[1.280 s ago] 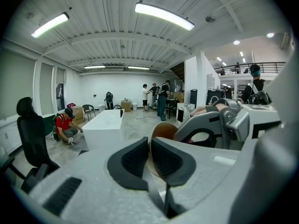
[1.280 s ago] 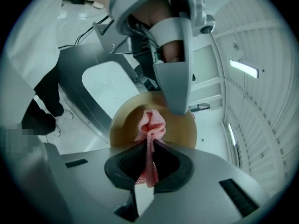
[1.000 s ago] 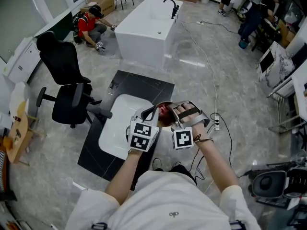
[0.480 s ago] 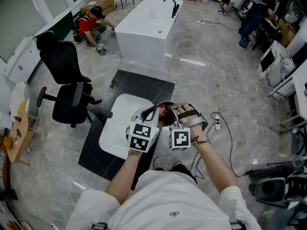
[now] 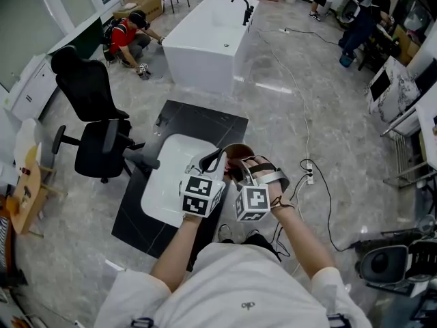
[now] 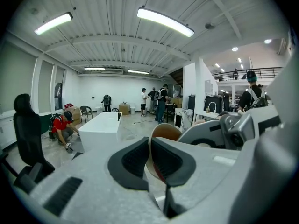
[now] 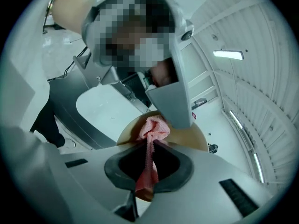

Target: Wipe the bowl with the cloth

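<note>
A brown bowl (image 5: 237, 153) is held up in the air over the floor, tipped on its side. My left gripper (image 5: 216, 162) is shut on the bowl's rim (image 6: 164, 133), one pad inside and one outside. My right gripper (image 5: 240, 175) is shut on a pink cloth (image 7: 148, 158). The cloth's bunched end (image 7: 154, 127) presses against the tan inside of the bowl (image 7: 197, 138). In the right gripper view the grey body of the left gripper (image 7: 172, 85) hangs over the bowl. Most of the cloth is hidden behind the grippers in the head view.
Below the grippers a white basin (image 5: 166, 178) lies on a dark mat (image 5: 199, 125). A black office chair (image 5: 94, 127) stands at the left and a white bathtub (image 5: 207, 41) farther off. Cables and a power strip (image 5: 308, 173) run along the floor at the right. People work at the back.
My right gripper has slid down and leftward with the cloth and tilted. More of the bowl's rim now shows above it. The left gripper has barely moved.
</note>
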A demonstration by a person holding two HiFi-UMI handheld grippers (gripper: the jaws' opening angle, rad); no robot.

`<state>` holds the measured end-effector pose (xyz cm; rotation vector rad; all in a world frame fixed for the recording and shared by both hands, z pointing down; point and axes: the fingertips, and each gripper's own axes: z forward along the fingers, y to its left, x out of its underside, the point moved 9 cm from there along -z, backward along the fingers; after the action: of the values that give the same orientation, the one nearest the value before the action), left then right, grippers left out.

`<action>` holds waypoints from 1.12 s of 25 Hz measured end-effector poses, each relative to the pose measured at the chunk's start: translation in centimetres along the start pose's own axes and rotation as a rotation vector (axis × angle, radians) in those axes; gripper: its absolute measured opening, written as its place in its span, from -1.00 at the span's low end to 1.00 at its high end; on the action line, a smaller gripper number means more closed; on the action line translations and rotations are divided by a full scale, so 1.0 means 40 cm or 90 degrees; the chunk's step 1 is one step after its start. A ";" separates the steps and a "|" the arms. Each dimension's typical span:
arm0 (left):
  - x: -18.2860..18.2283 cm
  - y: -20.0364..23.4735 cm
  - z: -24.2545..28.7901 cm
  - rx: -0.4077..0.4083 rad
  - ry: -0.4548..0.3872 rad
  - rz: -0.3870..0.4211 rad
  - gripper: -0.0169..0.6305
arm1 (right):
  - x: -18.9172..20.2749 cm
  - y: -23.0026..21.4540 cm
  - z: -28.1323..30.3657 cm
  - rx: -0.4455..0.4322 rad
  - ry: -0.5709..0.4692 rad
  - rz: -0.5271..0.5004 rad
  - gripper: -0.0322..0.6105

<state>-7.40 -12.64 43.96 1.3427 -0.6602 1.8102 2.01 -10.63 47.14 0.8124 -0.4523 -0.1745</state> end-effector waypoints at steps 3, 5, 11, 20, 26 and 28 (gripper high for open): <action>0.001 0.003 -0.005 0.001 -0.002 -0.004 -0.87 | -0.006 -0.006 0.002 0.010 -0.003 0.009 -0.82; 0.002 0.001 -0.006 0.002 -0.001 -0.004 -0.87 | -0.007 -0.010 0.005 0.026 0.001 0.006 -0.82; 0.002 0.001 -0.008 0.003 0.005 -0.003 -0.87 | 0.007 -0.034 0.005 0.123 0.035 -0.049 -0.82; 0.000 0.004 -0.009 0.000 0.000 -0.005 -0.87 | 0.028 -0.044 0.002 0.168 0.075 -0.064 -0.82; -0.005 0.010 -0.005 -0.005 -0.003 -0.010 -0.87 | 0.016 -0.015 0.005 0.098 0.060 -0.077 -0.82; -0.007 0.010 -0.004 -0.002 -0.006 -0.010 -0.87 | 0.005 0.003 0.006 0.074 0.046 -0.084 -0.82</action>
<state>-7.77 -12.82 43.68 1.3507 -0.6565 1.7909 2.07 -10.78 47.42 0.9598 -0.3427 -0.2414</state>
